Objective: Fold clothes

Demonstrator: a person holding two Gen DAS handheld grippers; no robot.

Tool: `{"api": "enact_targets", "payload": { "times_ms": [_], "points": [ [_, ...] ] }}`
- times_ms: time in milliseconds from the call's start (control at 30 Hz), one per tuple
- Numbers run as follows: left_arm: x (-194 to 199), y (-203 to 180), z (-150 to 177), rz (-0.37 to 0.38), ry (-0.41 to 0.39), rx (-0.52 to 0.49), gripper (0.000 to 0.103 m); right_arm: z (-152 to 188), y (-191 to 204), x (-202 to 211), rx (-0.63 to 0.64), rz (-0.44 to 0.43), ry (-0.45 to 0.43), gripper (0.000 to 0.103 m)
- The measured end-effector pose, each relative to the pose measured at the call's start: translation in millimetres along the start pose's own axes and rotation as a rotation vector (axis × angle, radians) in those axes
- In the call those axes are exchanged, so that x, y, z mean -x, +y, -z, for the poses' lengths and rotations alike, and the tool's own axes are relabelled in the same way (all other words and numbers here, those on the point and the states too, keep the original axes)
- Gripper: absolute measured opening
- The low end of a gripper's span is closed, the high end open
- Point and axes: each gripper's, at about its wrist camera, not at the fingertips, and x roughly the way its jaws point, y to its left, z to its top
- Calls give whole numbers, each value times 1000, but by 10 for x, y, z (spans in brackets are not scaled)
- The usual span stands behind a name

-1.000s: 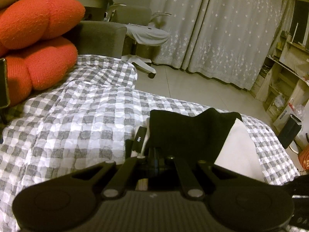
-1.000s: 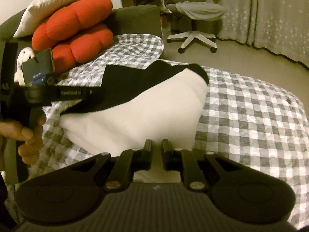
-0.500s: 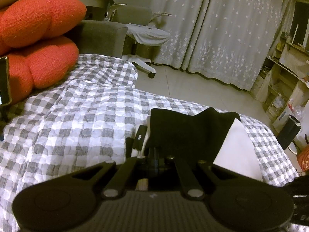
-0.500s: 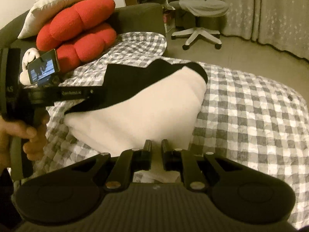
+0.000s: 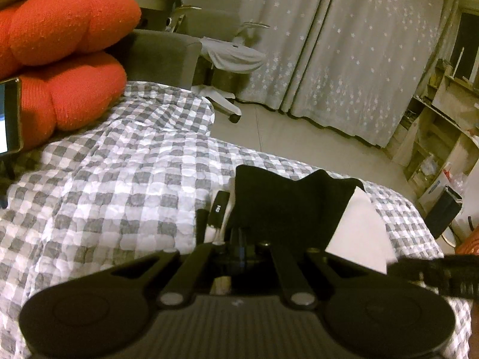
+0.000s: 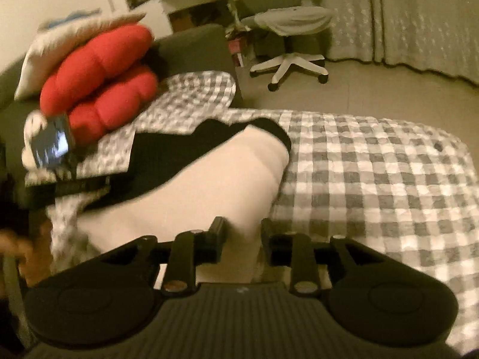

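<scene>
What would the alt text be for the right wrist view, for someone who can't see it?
The right gripper, its fingers opening, hangs over a black-and-white garment on a gray checked quilt. Red cushions and an office chair sit behind; the image is motion-blurred.

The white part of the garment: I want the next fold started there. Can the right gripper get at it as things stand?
Probably yes. The right gripper has its jaws opening right over the white cloth, with nothing lying between them and it on the checked blanket.
</scene>
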Motion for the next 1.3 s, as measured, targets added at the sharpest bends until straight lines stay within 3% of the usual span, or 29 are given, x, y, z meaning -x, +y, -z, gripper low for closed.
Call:
{"api": "enact_targets", "payload": {
  "times_ms": [233, 333, 367, 733, 800, 867, 1033, 1133, 1167, 1200, 1233, 1300],
  "points": [
    [19, -11, 14, 1, -1, -3, 3, -273, -131, -283, -118, 54, -114, 32],
    [15, -21, 15, 0, 0, -5, 3, -309, -175, -410, -124, 66, -136, 17],
    [13, -25, 15, -1, 1, -6, 3, -313, -173, -470, -113, 76, -130, 17],
    [-15, -29, 10, -1, 2, -12, 3, -332, -133, -622, -24, 113, -97, 18],
    [-12, -4, 0, 8, 6, 2, 3, -354, -108, -547, -43, 119, -107, 20],
    [-5, 24, -10, 18, 11, 19, 3, -380, -64, -451, -56, 121, -121, 31],
    [-1, 172, -64, 82, 39, 102, 3, -324, 239, -199, 22, 57, -133, 35],
    [27, 340, -86, 143, 58, 190, 3, -164, 603, -92, 224, 40, -139, 39],
    [39, 389, -85, 157, 62, 215, 5, -112, 688, -81, 264, 30, -137, 39],
    [54, 413, -85, 158, 65, 229, 19, -59, 774, -70, 303, 19, -135, 39],
    [69, 431, -83, 158, 67, 239, 27, -13, 852, -63, 339, 8, -134, 39],
    [94, 422, -72, 156, 62, 229, 27, 51, 974, -73, 394, -12, -133, 39]
  ]
}}
